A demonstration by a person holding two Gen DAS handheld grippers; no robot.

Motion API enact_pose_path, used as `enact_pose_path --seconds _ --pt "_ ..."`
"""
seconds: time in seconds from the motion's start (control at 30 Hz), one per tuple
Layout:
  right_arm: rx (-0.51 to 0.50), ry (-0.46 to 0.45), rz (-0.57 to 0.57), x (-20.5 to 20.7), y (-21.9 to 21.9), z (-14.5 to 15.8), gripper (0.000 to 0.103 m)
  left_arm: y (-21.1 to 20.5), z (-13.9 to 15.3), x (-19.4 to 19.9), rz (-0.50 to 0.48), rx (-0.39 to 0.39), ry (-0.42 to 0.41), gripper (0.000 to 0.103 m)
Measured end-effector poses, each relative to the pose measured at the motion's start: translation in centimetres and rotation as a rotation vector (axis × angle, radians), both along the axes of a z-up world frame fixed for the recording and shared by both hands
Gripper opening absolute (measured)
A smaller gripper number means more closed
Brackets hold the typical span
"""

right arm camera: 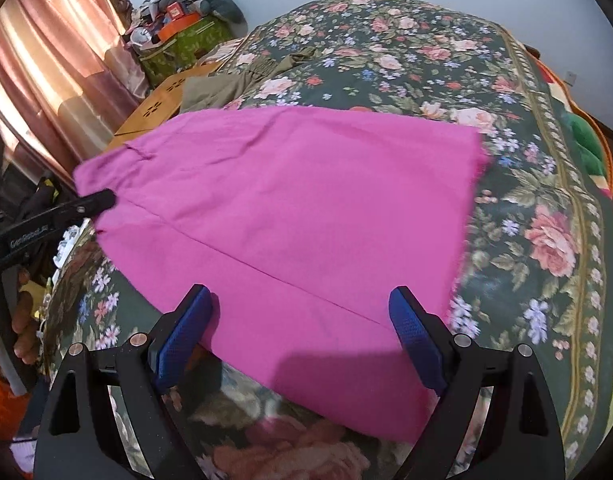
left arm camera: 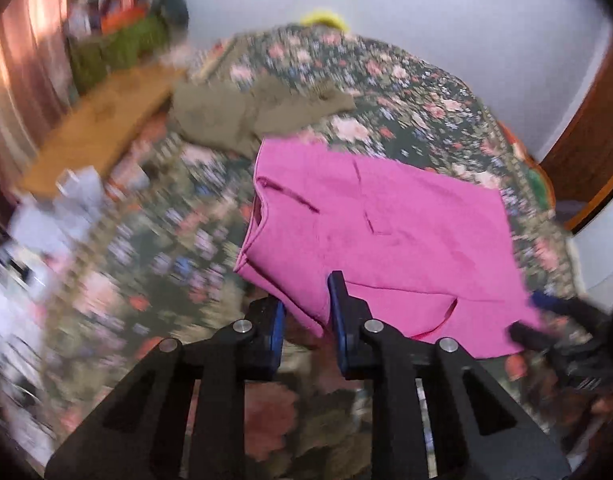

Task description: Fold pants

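Observation:
Pink pants (left arm camera: 386, 232) lie folded flat on a floral bedspread (left arm camera: 406, 92); they also show in the right wrist view (right arm camera: 286, 208). My left gripper (left arm camera: 306, 312) is partly open at the pants' near corner, with the fabric edge between its blue pads, not pinched. My right gripper (right arm camera: 302, 320) is wide open and empty, just above the near edge of the pants. The right gripper also shows in the left wrist view (left arm camera: 546, 320) at the pants' right corner. The left gripper's tip shows in the right wrist view (right arm camera: 94, 202) at the pants' left edge.
An olive green garment (left arm camera: 242, 114) lies on the bed beyond the pants. A wooden board (left arm camera: 102, 132) and a cluttered green box (right arm camera: 182, 40) stand to the left by pink curtains (right arm camera: 46, 80). White walls lie behind the bed.

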State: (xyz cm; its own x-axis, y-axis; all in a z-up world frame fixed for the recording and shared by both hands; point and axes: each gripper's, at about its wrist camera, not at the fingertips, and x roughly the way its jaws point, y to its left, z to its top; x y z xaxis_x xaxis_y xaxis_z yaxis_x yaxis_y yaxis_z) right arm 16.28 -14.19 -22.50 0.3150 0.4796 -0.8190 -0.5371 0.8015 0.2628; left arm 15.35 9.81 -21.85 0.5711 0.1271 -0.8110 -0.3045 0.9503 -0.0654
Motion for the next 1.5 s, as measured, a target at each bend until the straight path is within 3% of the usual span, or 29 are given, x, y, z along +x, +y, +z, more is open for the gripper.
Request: enact_pose_path --seconds 0.17,0.33,0.53,0.83,1.0,1.37,1.5 --pt "0.001 0.003 -0.029 -0.3 -1.5 -0.1 0.088 0.1 1.1 -1.5 -0.008 0.151 -0.026 0.021" --pt "-0.005 -0.007 -0.042 -1.2 -2.6 -0.2 0.088 -1.5 2.9 -2.7 -0.001 0.291 -0.132 0.018" --pt "0.002 0.005 -0.054 -1.0 -3.1 -0.4 0.088 -4.0 5.6 -1.6 -0.073 0.311 -0.213 0.015" --pt "0.026 0.017 -0.061 -1.2 -3.4 -0.7 0.088 -7.8 9.5 0.6 -0.209 0.207 -0.288 0.014" --pt "0.032 0.02 -0.057 -1.1 -3.4 -0.7 0.088 -9.9 10.1 1.8 -0.287 0.149 -0.29 0.013" --pt "0.018 -0.004 -0.031 -1.0 -3.2 -0.5 0.088 -12.6 7.9 5.4 -0.45 -0.144 -0.139 0.013" --pt "0.027 0.001 -0.033 -1.0 -3.4 -0.5 0.088 -13.4 6.6 5.8 -0.468 -0.184 -0.091 0.014"
